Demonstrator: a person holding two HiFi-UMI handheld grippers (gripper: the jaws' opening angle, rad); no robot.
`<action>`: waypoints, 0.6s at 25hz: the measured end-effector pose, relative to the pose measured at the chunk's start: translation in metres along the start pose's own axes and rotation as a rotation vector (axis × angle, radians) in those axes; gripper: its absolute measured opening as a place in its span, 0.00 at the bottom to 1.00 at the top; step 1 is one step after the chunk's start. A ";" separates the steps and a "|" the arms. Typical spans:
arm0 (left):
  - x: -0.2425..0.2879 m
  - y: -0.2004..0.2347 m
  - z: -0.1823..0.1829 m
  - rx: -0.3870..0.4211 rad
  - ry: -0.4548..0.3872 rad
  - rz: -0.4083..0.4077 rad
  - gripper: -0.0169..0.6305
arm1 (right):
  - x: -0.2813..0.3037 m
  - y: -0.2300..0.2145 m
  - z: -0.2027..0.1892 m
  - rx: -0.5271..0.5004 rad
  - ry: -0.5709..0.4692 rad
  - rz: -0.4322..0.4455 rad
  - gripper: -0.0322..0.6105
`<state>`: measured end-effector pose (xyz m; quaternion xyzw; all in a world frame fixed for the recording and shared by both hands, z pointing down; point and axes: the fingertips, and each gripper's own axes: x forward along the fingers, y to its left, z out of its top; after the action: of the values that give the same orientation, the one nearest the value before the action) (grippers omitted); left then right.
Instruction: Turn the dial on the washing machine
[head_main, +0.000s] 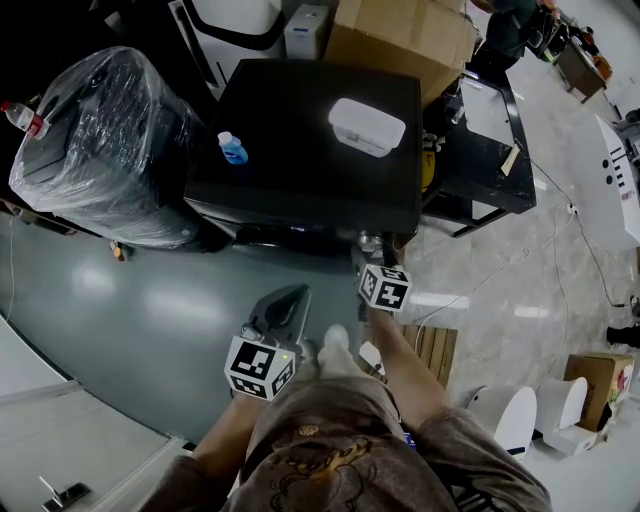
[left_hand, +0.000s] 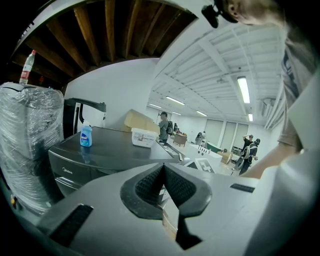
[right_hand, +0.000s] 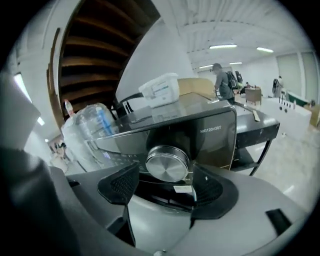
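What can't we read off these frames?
Dial setting: right gripper view, no marks legible on its metal face.
Dial in head view: hidden under the washing machine top edge and behind the right claw.
Blue bottle label: too small in every view.

Looking down on a big black washing machine (head_main: 300, 170). On its flat top, a small blue bottle (head_main: 232, 149) near the left side and a white box (head_main: 366, 126) near the right, well apart. To the left, a big wrapped thing (head_main: 100, 140), all in shiny plastic, with a red-capped bottle (head_main: 22, 117) at its left edge. Behind, a brown cardboard box (head_main: 400, 40). To the right, a black table (head_main: 480, 175). Down low, the right hand-held gripper (head_main: 371, 245) right up at the front of the machine, near its right corner. The left hand-held gripper (head_main: 290, 298) lower down, over the grey floor (head_main: 150, 300), apart from the machine.
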<state>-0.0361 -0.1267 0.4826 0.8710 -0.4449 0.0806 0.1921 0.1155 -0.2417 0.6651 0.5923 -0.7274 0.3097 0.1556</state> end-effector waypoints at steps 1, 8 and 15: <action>0.000 0.001 0.000 -0.001 0.001 0.002 0.03 | 0.001 0.001 -0.001 -0.039 0.012 -0.021 0.51; -0.001 0.004 -0.001 0.004 0.001 0.014 0.03 | 0.007 0.001 -0.001 -0.100 0.049 -0.085 0.51; 0.001 0.003 0.000 0.002 0.001 0.011 0.03 | 0.006 -0.004 0.001 -0.054 0.065 -0.099 0.47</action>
<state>-0.0379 -0.1292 0.4832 0.8687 -0.4495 0.0823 0.1912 0.1181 -0.2471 0.6690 0.6127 -0.6999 0.3011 0.2100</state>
